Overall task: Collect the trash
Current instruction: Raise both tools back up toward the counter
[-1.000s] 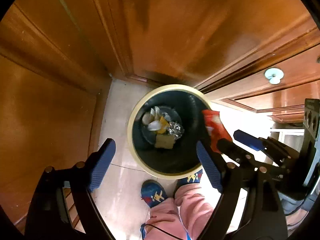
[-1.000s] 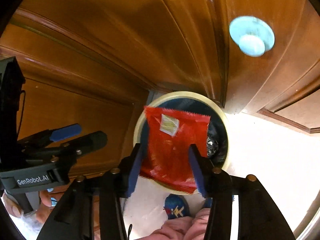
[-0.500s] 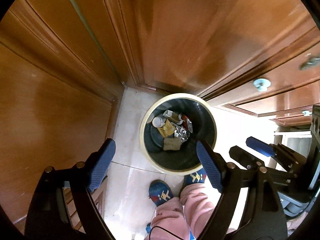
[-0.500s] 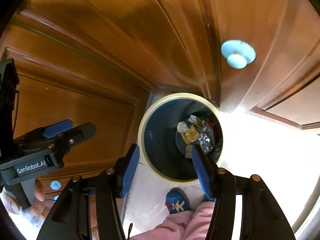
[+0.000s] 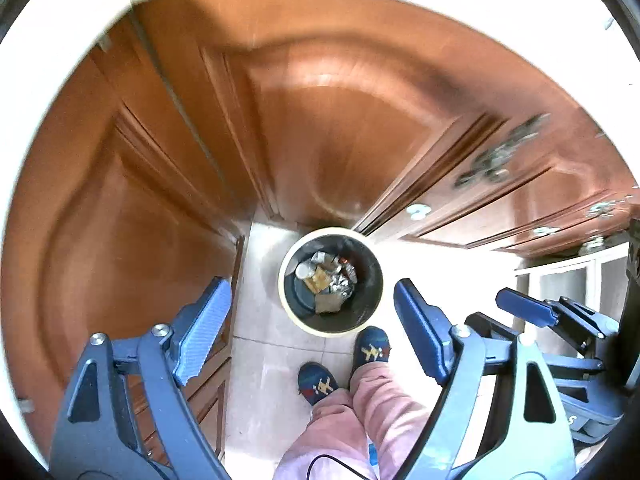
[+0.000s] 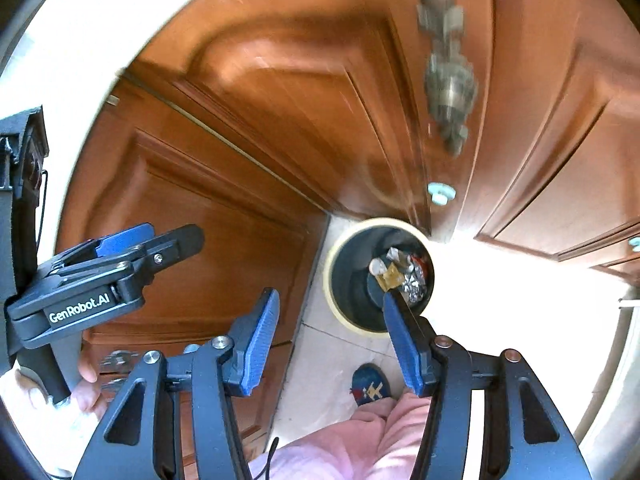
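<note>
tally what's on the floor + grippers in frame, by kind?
Trash bin: 1
Slippers: 2
Grippers, left gripper and right gripper, both open and empty: 2
Total: 5. Trash pieces in the bin are too jumbled to count.

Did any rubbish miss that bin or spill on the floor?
Nothing stands out. The round cream-rimmed black bin stands upright on the pale tiled floor, its rubbish inside; no litter shows around it.
</note>
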